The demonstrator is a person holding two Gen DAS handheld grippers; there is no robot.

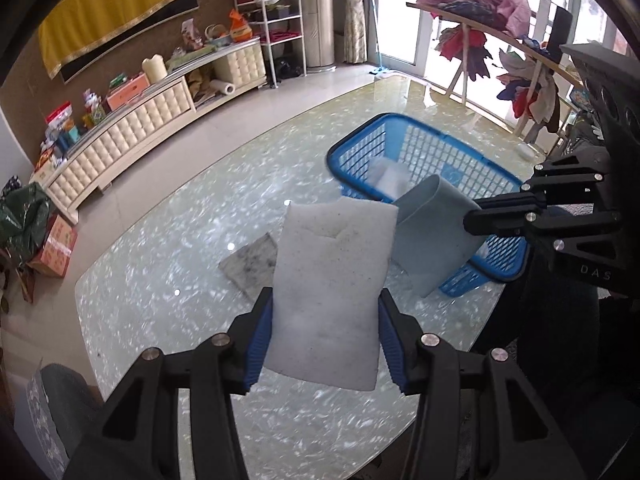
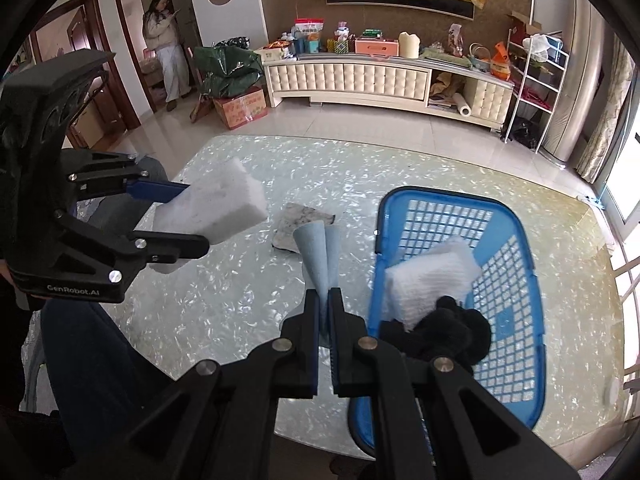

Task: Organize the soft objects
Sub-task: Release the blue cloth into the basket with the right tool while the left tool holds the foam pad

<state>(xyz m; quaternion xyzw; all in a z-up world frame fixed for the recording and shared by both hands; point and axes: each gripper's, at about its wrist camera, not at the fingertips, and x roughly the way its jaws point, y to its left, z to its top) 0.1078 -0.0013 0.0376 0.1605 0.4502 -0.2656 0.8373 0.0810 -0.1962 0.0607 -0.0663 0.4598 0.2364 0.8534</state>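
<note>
My left gripper [image 1: 325, 312] is shut on a thick white foam pad [image 1: 334, 276], lifted above the glass table; the right wrist view shows the same white foam pad [image 2: 218, 208] at the left, between the left gripper's fingers [image 2: 168, 192]. My right gripper [image 2: 325, 300] is shut on a thin light-blue cloth [image 2: 318, 254] that sticks up folded between its pads; in the left wrist view the light-blue cloth [image 1: 434, 232] hangs in front of the basket. The blue plastic basket [image 2: 516, 248] holds a white pad [image 2: 428, 280] and a black soft item [image 2: 460, 332].
A dirty grey rag [image 1: 252, 266] lies flat on the glass table [image 1: 168, 248]. A cream cabinet [image 2: 360, 76] lines the far wall, a drying rack with clothes [image 1: 500, 36] stands by the window, and a person [image 2: 164, 44] stands at a doorway.
</note>
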